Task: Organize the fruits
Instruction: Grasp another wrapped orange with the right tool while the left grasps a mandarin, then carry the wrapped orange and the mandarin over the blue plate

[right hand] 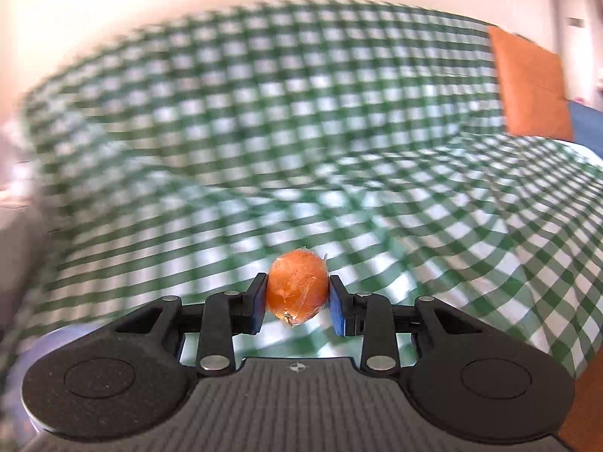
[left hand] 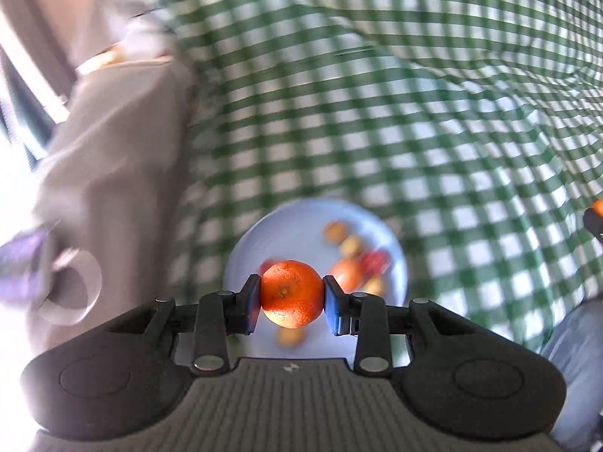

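An orange is sitting pinched between the pads of the left hand-held gripper, hanging above a pale blue plate on the green checked cloth. The fruits on that plate are smeared by blur and hard to identify. The right hand-held gripper is pinching a second orange, film-wrapped fruit above the blurred cloth; an orange cushion is showing near its far right edge.

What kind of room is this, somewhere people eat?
Probably a home dining spot. A green checked tablecloth covers the table, a pale plate holds small fruits, and an orange-backed chair stands at the far edge. Each gripper holds an orange fruit.
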Available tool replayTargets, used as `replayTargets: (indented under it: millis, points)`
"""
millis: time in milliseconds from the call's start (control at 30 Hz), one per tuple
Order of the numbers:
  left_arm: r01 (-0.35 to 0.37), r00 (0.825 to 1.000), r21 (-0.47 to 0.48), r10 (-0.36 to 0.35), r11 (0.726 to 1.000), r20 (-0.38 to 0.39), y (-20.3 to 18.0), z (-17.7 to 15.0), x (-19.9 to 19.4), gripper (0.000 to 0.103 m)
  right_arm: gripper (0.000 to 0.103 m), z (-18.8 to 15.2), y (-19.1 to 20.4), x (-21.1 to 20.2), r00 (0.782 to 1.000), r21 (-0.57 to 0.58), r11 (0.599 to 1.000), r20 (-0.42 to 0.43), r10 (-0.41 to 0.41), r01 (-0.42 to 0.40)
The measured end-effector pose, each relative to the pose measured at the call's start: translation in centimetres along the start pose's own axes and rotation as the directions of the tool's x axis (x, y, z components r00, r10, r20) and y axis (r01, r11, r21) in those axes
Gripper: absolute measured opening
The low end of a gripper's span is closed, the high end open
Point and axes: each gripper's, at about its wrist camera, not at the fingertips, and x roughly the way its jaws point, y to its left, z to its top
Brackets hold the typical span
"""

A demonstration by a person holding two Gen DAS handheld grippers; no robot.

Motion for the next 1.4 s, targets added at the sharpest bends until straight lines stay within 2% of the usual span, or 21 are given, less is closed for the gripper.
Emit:
replayTargets:
  millis: [100, 233, 333, 433, 567, 867, 1200, 1400]
  points:
    - [-0.007, 1.0, -0.047, 0.006, 0.999, -0.019, 2.1, -3.4, -2.3, 0.038, 0.035, -0.7, 2.1, -4.7, 0.992, -0.043, 0.991, -0.036, 0.124, -0.126]
    - [-0.031, 0.999, -0.093, 0.029, 0.995, -0.019, 3.5, -6.8, -4.8, 0.038, 0.035, -1.7, 5.5, -9.5, 0.962, -0.093, 0.959, -0.083, 0.261, -0.268]
    - [-0.025, 1.0, -0.134, 0.025, 0.991, -0.002, 4.1, -9.0, -6.2, 0.038, 0.035, -2.2, 7.4, -12.3, 0.938, -0.145, 0.927, -0.094, 0.335, -0.345]
    - [0.001, 1.0, -0.168, -0.002, 0.986, -0.005, 4.4, -10.5, -6.7, 0.038, 0.035, -2.6, 9.0, -14.1, 0.924, -0.214, 0.899, -0.1, 0.369, -0.383]
    - [0.021, 1.0, -0.156, -0.021, 0.988, 0.001, 4.0, -11.5, -7.1, 0.038, 0.035, -2.7, 10.3, -15.3, 0.919, -0.267, 0.88, -0.114, 0.377, -0.394]
    - [0.047, 0.999, -0.135, -0.046, 0.99, 0.011, 3.4, -11.6, -6.5, 0.038, 0.035, -3.0, 10.6, -15.8, 0.933, -0.288, 0.888, -0.117, 0.34, -0.359]
    - [0.047, 0.998, -0.13, -0.052, 0.99, -0.034, 3.8, -10.7, -4.1, 0.038, 0.035, -3.5, 11.9, -14.0, 0.93, -0.334, 0.869, -0.169, 0.326, -0.365]
    - [0.044, 0.997, -0.133, -0.053, 0.99, -0.064, 4.1, -8.9, -1.6, 0.038, 0.035, -3.9, 13.2, -11.9, 0.925, -0.359, 0.855, -0.204, 0.32, -0.375]
